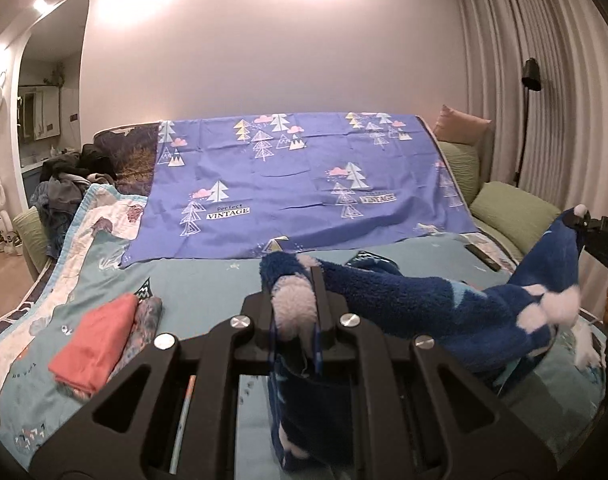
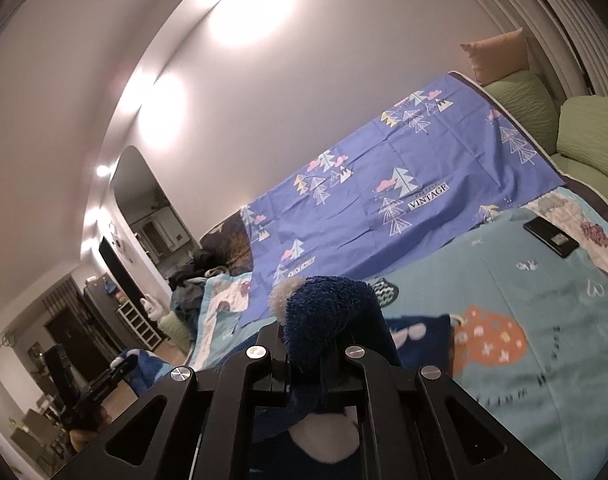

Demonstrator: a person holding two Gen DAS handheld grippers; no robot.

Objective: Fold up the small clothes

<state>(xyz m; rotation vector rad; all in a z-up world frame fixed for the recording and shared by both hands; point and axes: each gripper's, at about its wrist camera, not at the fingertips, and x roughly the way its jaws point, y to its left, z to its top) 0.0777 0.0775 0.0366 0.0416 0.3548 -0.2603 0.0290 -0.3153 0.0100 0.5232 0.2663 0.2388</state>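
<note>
A fluffy dark blue garment with white and light blue patches [image 1: 444, 300] is held up above the bed between both grippers. My left gripper [image 1: 298, 292] is shut on one edge of it, and the fabric bunches between and hangs below the fingers. My right gripper [image 2: 308, 336] is shut on another edge [image 2: 328, 312]. The right gripper also shows at the right edge of the left wrist view [image 1: 584, 220], holding the garment's far end. The left gripper shows small at the lower left of the right wrist view [image 2: 122, 364].
A light blue patterned quilt [image 1: 208, 280] covers the bed. Folded red [image 1: 92, 336] and patterned [image 1: 144, 324] clothes lie at the left. A purple tree-print sheet [image 1: 304, 184] drapes the back. A dark pile of clothes [image 1: 72, 176] lies far left. A black phone [image 2: 550, 236] lies on the quilt. Green cushions [image 1: 512, 208] stand at the right.
</note>
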